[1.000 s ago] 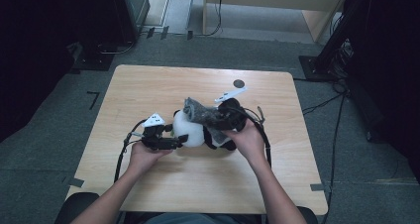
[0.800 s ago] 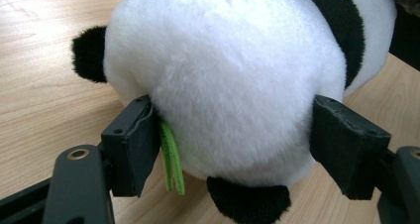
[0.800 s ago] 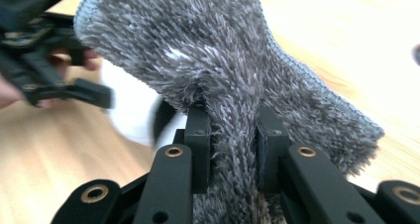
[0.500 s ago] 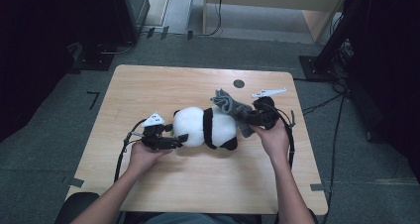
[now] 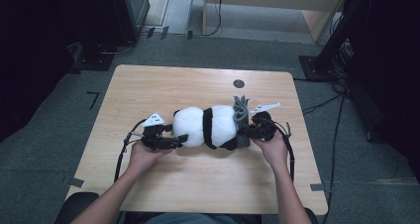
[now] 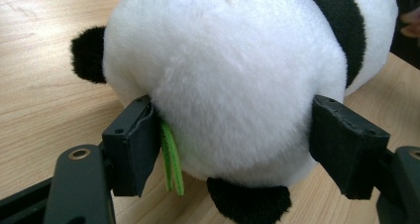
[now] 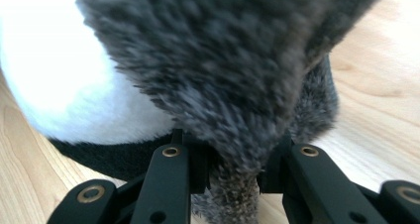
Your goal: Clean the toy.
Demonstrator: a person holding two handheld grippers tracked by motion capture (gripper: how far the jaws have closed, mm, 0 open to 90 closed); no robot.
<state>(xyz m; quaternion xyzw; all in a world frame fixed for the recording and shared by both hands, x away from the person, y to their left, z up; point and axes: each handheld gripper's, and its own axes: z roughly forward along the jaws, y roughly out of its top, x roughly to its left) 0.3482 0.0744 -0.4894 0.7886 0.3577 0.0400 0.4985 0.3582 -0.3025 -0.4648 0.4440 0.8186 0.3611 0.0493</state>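
Note:
A black-and-white plush panda (image 5: 208, 127) lies on its side across the middle of the wooden table (image 5: 163, 85). At the panda's left end my left gripper (image 5: 181, 140) is shut on its round white part (image 6: 237, 75). Both pads (image 6: 133, 144) press into the fur, and a green strip (image 6: 172, 159) sits by one of them. A grey furry piece (image 5: 241, 110) sits at the panda's right end. My right gripper (image 5: 246, 132) is shut on this grey fur (image 7: 223, 60), low beside the white body (image 7: 54, 75).
A small dark round hole (image 5: 238, 84) is in the tabletop behind the panda. Cables trail from both grippers toward the front edge. Beyond the table are a grey floor, dark stands and a wooden cabinet base (image 5: 277, 6).
My right hand has carried the grey fur from above the panda's middle out to the right and down to its right end. The panda's whole body now shows. The left hand stayed put.

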